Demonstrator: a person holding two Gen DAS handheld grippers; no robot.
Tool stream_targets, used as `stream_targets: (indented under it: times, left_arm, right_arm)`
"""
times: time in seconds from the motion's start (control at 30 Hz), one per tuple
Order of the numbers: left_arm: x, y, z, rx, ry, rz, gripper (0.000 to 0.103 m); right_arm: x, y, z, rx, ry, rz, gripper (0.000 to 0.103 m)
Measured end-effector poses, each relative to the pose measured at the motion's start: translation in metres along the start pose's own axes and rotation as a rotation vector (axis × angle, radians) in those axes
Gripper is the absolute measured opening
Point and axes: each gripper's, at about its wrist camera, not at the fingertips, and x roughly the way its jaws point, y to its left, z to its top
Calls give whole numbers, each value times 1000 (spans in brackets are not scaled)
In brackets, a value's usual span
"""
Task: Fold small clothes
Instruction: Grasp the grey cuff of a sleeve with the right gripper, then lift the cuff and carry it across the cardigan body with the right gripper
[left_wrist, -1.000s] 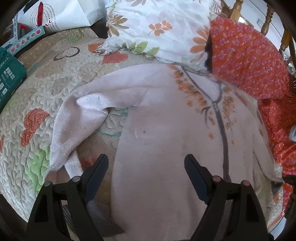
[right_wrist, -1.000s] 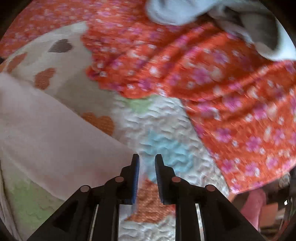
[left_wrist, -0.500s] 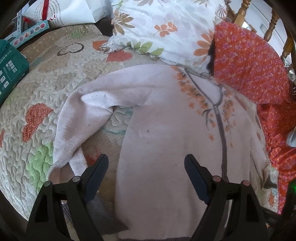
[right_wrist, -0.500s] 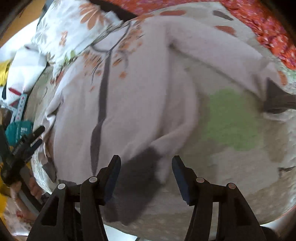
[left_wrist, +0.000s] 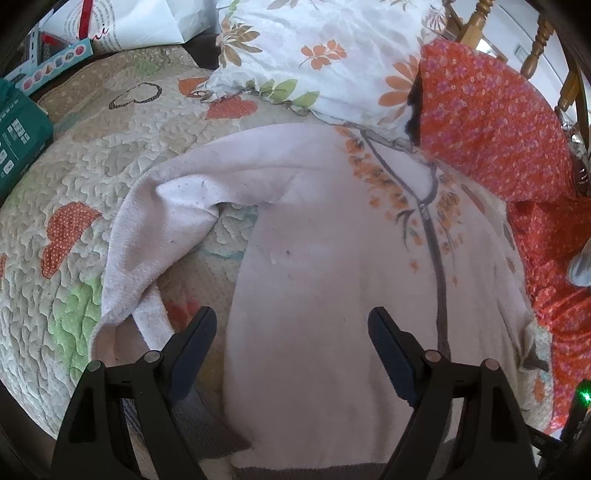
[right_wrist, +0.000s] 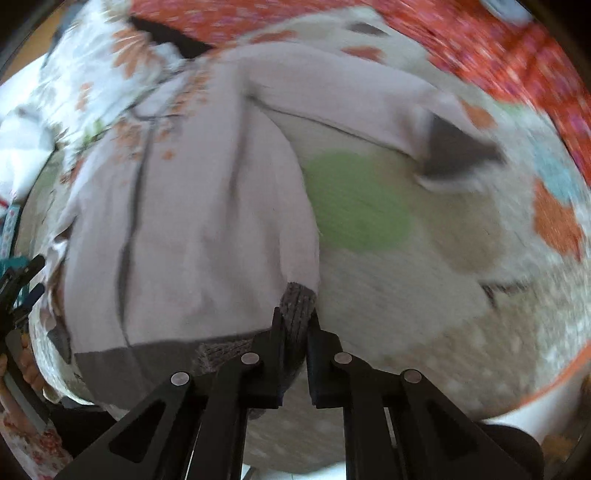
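Left wrist view: a pale pink cardigan (left_wrist: 317, 280) lies spread flat on a quilted bedspread (left_wrist: 74, 206) patched with orange hearts and green shapes. It fills the middle of the frame from about 12 o'clock down to 6 o'clock. A dark grey zip line (left_wrist: 432, 236) runs down its front on the 2 to 4 o'clock side, with small orange blossoms printed on both sides of it. One sleeve (left_wrist: 147, 236) bends away toward 9 o'clock and doubles back on itself, ending near the frame's lower left. A grey ribbed hem shows at 6 o'clock. The left gripper (left_wrist: 291, 328) hovers over the cardigan's lower body with its fingers spread wide and nothing between them. A flowered white pillow (left_wrist: 317, 55) sits at 12 o'clock, and an orange flowered cloth (left_wrist: 491, 122) lies at 2 o'clock.

Right wrist view, blurred by motion: the same cardigan occupies the left and centre, its other sleeve stretching to 2 o'clock and ending in a grey cuff (right_wrist: 458, 151). The right gripper (right_wrist: 295, 325) is at 6 o'clock, its fingers clenched on the grey ribbed hem corner (right_wrist: 297, 306) at the cardigan's bottom edge. The bedspread's green patch (right_wrist: 354, 199) lies just right of the garment's side. At 9 o'clock the other gripper's dark fingertips show at the frame edge.
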Motion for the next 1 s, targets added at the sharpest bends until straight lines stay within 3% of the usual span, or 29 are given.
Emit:
stream_targets:
  times: [0.17,0.27,0.3,0.4,0.43,0.57,0.67,0.7,0.73,0.8,0.83,1.0]
  left_arm:
    - [1,0,-3,8,-10,28,83]
    - [1,2,-2,-6,-8,18,83]
    - [1,2,-2,-6,-10,19,83]
    - [3,-2,-3,4,-9,24,83]
    - [5,-3,-3,8,-2,23,83]
    - [9,-8,-5,24,8,30,83]
    - [10,-9,-5,23,8,31,83]
    - [11,-10,-5,21,9,30,83]
    - [11,-10,-4,19,9,29,83]
    - [12,-11,-3,19,10,24,83]
    - [12,-12,-2,21,11,21,83]
    - [13,-16,0,26,18,7,83]
  right_arm:
    - [-16,-45,-7,72,38,42,7]
    - [-40,-67,-2,95,-32,27,8]
    - [-47,-74,2,99,-64,1,15]
    - [-61,-86,18,73,-184,-77,54]
    - [-60,-85,24,36,-210,-120,59]
    - [-39,-72,57,-31,-217,-165,62]
    - [-20,-79,79,15,-202,-202,63]
    - [-14,-82,86,33,-199,-211,50]
    - [-9,-84,91,42,-192,-216,13]
    - [-6,-91,98,55,-174,-207,9]
    - [-15,-100,100,75,-208,-223,8]
    - [-53,-159,111,206,-285,-364,8]
